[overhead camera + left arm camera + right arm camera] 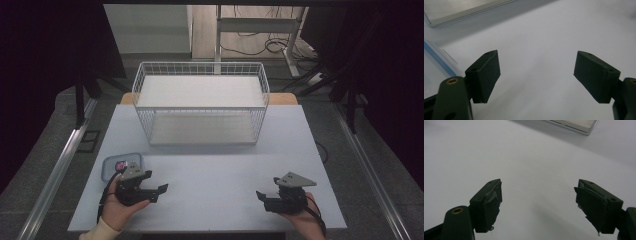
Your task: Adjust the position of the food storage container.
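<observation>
My left gripper (159, 192) rests near the table's front left, held in a hand, its jaws pointing right. The left gripper view has it (536, 75) open, with bare table between the pads. My right gripper (264, 198) sits at the front right in the other hand, jaws pointing left. Its own view has it (537, 202) open too, nothing between its worn pads. A small clear lidded container (121, 165) with a blue rim and something red inside lies just behind the left gripper; its edge (441, 58) is at the left of the left gripper view.
A white wire basket (200, 102) with two shelf levels stands at the table's far middle. The pale table (215, 175) spreads between the grippers. Metal rails run along both sides of the table; cables and a desk frame lie on the floor behind.
</observation>
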The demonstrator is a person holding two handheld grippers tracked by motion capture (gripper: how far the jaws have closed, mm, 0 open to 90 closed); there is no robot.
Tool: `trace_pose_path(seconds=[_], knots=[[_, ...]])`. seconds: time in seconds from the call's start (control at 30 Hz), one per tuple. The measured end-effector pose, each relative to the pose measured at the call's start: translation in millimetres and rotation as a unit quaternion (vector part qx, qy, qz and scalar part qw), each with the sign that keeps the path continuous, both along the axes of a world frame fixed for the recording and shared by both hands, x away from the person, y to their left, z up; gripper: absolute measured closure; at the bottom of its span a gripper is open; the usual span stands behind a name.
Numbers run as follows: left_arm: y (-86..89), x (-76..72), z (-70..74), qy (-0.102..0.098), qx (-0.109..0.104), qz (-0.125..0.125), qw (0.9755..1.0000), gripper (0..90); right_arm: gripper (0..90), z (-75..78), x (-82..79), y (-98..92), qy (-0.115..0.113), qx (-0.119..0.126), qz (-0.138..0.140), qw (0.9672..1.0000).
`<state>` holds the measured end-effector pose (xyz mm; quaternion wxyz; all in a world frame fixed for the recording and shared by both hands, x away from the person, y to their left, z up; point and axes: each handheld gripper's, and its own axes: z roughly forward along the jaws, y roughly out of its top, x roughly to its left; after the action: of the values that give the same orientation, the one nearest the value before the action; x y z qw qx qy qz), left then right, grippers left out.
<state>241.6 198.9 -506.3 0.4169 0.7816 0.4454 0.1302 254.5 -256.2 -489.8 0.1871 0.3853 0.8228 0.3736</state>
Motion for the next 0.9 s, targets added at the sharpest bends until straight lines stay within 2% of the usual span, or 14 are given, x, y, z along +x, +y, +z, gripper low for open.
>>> trace_pose_path(seconds=[0.2,0.5,0.77,0.9], knots=[[-0.8,-0.9,1.8,-0.006,-0.002,-0.003,1.0000,20.4,22.0,-1.2,0.6,-1.0,0.001,-0.009,0.003,0.9999],[-2.9,-1.2,0.4,0.003,0.004,-0.002,1.0000,21.1,22.0,0.0,0.2,-2.2,0.001,-0.005,0.000,1.0000],[-1.2,-1.3,2.5,0.001,0.004,0.001,1.0000,21.3,22.0,-2.5,1.1,-0.9,0.001,-0.017,-0.003,0.9999],[-3.0,-2.2,6.7,-0.001,0.006,0.001,1.0000,21.4,22.0,-1.7,0.7,-1.2,0.001,-0.014,-0.004,0.9999]])
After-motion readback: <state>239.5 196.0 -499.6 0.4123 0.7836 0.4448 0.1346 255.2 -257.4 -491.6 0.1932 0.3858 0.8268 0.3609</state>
